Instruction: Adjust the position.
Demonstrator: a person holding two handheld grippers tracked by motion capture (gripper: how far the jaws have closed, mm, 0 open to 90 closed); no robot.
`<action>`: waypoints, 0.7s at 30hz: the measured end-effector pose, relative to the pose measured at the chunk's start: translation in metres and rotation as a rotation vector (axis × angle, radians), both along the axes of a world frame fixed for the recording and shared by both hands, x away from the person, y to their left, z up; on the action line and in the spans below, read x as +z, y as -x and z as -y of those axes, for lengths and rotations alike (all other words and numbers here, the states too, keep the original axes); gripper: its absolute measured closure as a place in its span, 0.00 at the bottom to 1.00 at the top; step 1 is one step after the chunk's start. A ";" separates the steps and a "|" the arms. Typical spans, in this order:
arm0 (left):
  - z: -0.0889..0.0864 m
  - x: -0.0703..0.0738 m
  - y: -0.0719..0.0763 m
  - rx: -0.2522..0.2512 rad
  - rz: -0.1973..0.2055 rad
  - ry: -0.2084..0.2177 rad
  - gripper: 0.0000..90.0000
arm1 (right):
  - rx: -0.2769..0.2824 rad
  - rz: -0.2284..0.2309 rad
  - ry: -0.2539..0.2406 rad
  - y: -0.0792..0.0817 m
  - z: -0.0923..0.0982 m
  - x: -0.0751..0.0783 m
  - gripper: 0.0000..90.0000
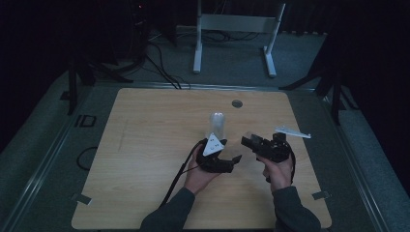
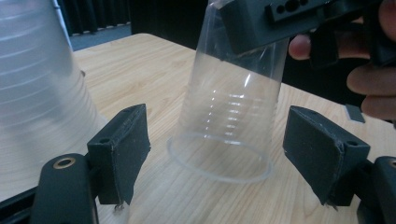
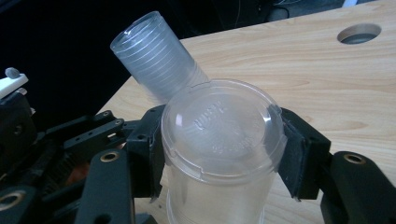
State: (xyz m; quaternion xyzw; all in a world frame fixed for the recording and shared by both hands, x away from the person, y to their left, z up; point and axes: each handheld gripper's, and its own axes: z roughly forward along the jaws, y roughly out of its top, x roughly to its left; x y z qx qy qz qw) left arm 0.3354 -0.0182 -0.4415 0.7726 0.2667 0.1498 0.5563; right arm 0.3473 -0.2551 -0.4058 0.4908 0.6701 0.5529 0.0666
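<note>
Risk first, reading left to right: left gripper (image 2: 217, 158) has its jaws apart around the clear cup (image 2: 229, 126), not touching. Right gripper (image 3: 219, 154) is clamped on that upturned cup near its base; thin plastic could buckle or slip. Count: 1 cup stack (image 1: 217, 126), 1 held cup, 2 grippers, 1 table (image 1: 145, 145).

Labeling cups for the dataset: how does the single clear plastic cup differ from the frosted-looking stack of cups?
The single clear plastic cup is gripped base-up by the right gripper; the stack of nested plastic cups stands free on the table. The single cup looks see-through; the stack looks milky and taller. Both are upside-down ribbed plastic cups.
</note>
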 end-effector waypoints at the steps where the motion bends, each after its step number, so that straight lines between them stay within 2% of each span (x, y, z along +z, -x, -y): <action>1: 0.000 0.000 0.000 -0.003 0.002 0.001 0.24 | 0.000 -0.003 -0.005 0.000 0.000 -0.001 0.46; 6: 0.003 -0.002 0.000 -0.015 -0.005 0.007 0.22 | 0.007 -0.010 -0.022 0.001 -0.002 -0.002 0.46; 11: 0.005 -0.002 0.001 -0.026 0.019 0.013 0.20 | 0.017 -0.020 -0.052 0.001 -0.002 -0.003 0.46; 16: 0.006 -0.003 0.000 -0.003 0.030 0.012 0.18 | 0.028 -0.027 -0.080 0.001 -0.001 -0.003 0.46; 21: 0.008 -0.003 0.001 -0.021 0.044 0.020 0.17 | 0.030 -0.040 -0.106 0.001 -0.001 -0.004 0.46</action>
